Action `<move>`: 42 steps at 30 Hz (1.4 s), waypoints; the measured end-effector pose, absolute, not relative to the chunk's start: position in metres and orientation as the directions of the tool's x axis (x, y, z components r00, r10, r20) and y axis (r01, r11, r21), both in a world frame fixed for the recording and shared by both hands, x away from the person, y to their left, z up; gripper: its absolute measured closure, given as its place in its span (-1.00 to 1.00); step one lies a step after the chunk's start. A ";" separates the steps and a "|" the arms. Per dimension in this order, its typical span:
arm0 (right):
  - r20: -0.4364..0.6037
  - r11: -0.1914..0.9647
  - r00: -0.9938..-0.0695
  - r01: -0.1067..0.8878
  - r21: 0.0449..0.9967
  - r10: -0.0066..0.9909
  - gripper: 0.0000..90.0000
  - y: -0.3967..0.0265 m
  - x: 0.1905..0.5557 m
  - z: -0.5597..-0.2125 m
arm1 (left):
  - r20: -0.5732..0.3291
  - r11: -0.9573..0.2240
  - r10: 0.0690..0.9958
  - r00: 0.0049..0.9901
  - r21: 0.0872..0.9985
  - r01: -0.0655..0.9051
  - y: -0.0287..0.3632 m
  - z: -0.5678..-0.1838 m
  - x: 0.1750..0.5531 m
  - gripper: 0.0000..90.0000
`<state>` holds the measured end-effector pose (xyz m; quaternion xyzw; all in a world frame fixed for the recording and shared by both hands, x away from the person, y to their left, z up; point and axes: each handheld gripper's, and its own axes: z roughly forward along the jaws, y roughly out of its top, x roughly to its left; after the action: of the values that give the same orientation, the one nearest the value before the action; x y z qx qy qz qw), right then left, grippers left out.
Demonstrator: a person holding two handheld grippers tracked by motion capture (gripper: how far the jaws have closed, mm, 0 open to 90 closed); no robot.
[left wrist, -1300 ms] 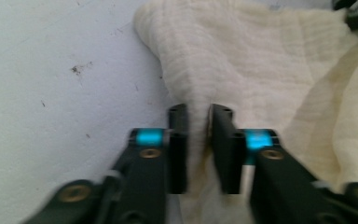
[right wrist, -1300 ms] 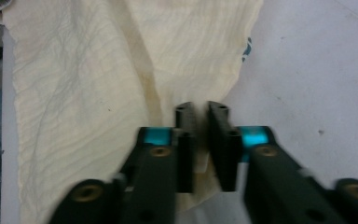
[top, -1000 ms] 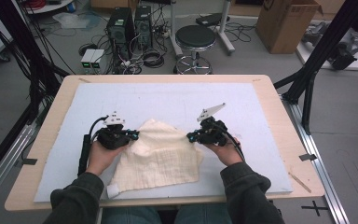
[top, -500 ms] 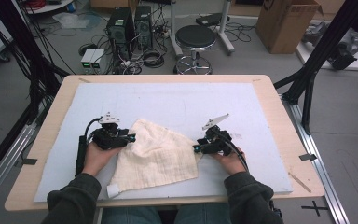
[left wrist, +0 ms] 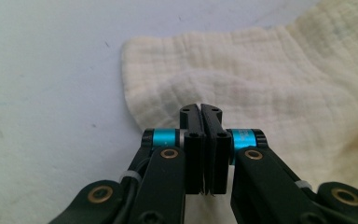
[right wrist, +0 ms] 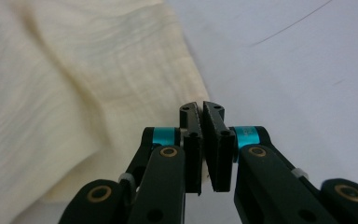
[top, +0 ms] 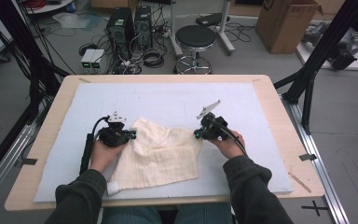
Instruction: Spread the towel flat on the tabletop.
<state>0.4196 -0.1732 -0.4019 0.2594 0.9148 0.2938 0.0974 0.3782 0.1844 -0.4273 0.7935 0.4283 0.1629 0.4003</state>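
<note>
We see a cream, crinkled gauze cloth (top: 161, 151) lying rumpled on the pale blue mat (top: 168, 100) between our 2 hands. The left gripper (left wrist: 200, 108) has just snapped shut at its left edge, the right gripper (right wrist: 200, 105) at its right edge; whether fabric is pinched is hard to make out.

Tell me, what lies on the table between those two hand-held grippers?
In the high view, a rumpled cream cloth spans the stretch between the left gripper and the right gripper, lying on the pale mat.
</note>
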 end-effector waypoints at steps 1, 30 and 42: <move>-0.055 0.691 -0.836 0.413 0.594 0.546 0.92 -0.172 0.427 -0.397 | -0.082 -0.301 0.819 0.568 0.781 0.547 0.185 -0.426 0.381 0.94; 0.064 0.549 -0.906 0.309 0.776 0.419 0.17 -0.185 0.349 -0.393 | -0.098 -0.309 0.693 0.714 0.855 0.418 0.217 -0.410 0.298 -0.07; 0.072 0.610 -0.941 0.271 0.744 0.330 0.07 -0.192 0.314 -0.425 | -0.087 -0.401 0.643 0.761 0.808 0.431 0.222 -0.434 0.267 -0.21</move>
<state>0.3141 -0.1923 -0.4246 0.1678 0.8965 0.4085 0.0361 0.2667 0.2221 -0.4338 0.8284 0.3241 0.1199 0.4409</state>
